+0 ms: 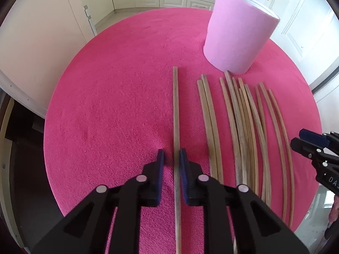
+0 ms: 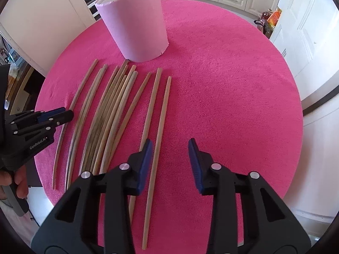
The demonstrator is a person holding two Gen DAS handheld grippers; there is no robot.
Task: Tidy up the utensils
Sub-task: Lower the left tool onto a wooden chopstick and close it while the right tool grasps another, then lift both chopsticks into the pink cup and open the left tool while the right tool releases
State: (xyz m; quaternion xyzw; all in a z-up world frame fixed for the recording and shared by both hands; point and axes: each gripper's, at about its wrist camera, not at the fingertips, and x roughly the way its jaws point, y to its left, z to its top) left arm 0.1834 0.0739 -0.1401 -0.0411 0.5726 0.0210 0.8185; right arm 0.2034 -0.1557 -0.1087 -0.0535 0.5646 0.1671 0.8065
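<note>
Left tongs (image 1: 172, 158): nearly clenched around the leftmost chopstick (image 1: 175, 127); whether the pads press it is hard to tell.
Right tongs (image 2: 170, 148): released, straddling the outermost chopstick (image 2: 157, 139).
Chopsticks (image 2: 110, 114): rowed on the pink surface (image 2: 222, 84), before the pink holder (image 2: 135, 25).
Right view only: a hand (image 2: 14, 182).
Cut off: near chopstick ends.

We look steeply down from both wrists, close above the round pink table (image 1: 106, 105). Both views share the row of wooden sticks (image 2: 110, 110) at centre and the pink cylinder (image 1: 237, 36) in the upper frame.
</note>
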